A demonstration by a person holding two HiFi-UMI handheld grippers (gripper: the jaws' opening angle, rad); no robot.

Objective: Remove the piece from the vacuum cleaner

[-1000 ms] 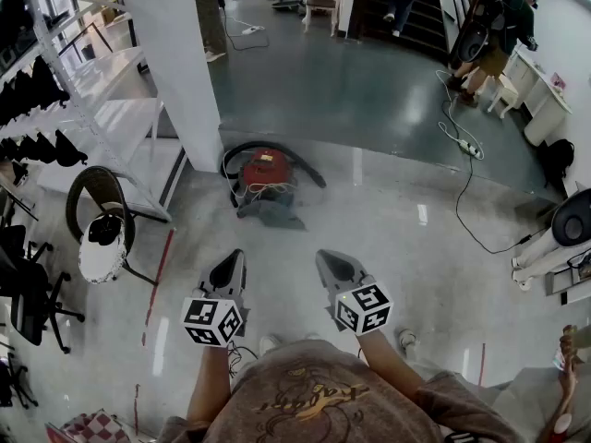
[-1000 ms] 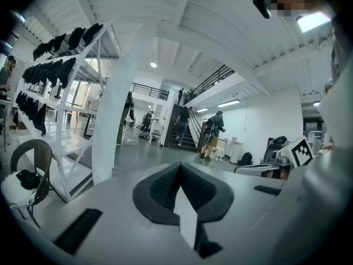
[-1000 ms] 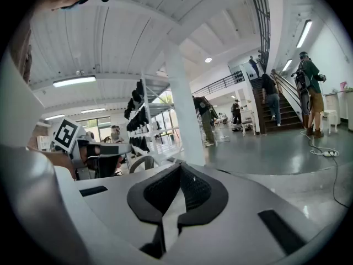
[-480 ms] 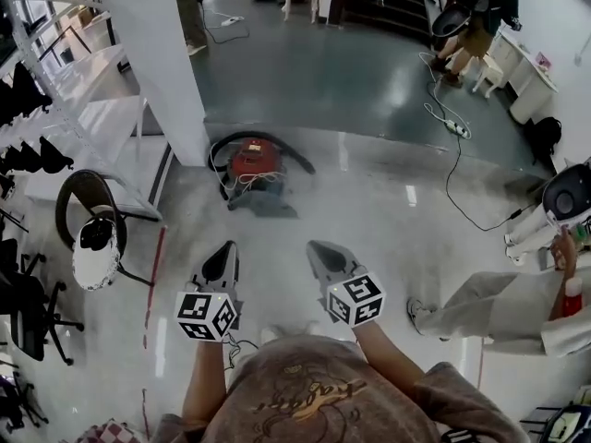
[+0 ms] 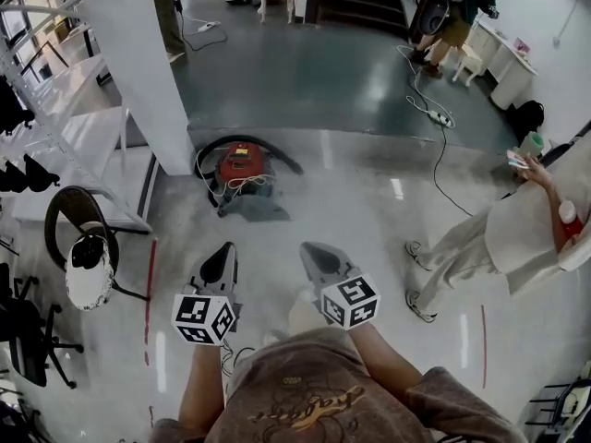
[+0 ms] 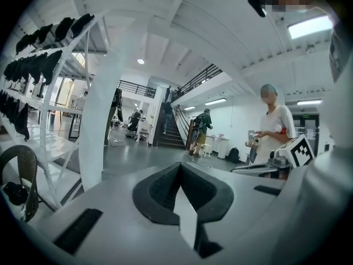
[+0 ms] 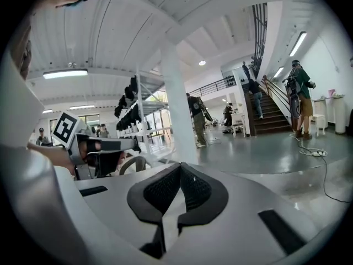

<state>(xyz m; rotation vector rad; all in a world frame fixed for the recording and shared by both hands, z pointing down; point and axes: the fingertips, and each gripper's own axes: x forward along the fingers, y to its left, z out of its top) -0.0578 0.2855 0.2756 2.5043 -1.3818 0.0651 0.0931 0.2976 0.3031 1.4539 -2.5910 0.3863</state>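
Observation:
A red canister vacuum cleaner (image 5: 240,166) lies on the pale floor beside the white pillar, with a black hose (image 5: 242,147) curled round it and a grey piece (image 5: 251,209) at its near end. Both grippers hang in front of my chest, well short of it. My left gripper (image 5: 224,254) is shut with nothing between its pads. My right gripper (image 5: 310,253) is shut and empty too. In the left gripper view the gripper (image 6: 180,169) points level at the room; so does the gripper (image 7: 179,170) in the right gripper view. The vacuum does not show in either.
A white pillar (image 5: 130,58) stands left of the vacuum, with white shelving (image 5: 81,137) behind it. A round wicker chair (image 5: 85,238) sits at the left. A person in white (image 5: 517,233) stands at the right. A cable with a power strip (image 5: 438,118) crosses the dark floor.
The view has shifted so the vacuum sits a little further left and up. A person in white has walked in from the right. Both grippers stay shut and nearly still.

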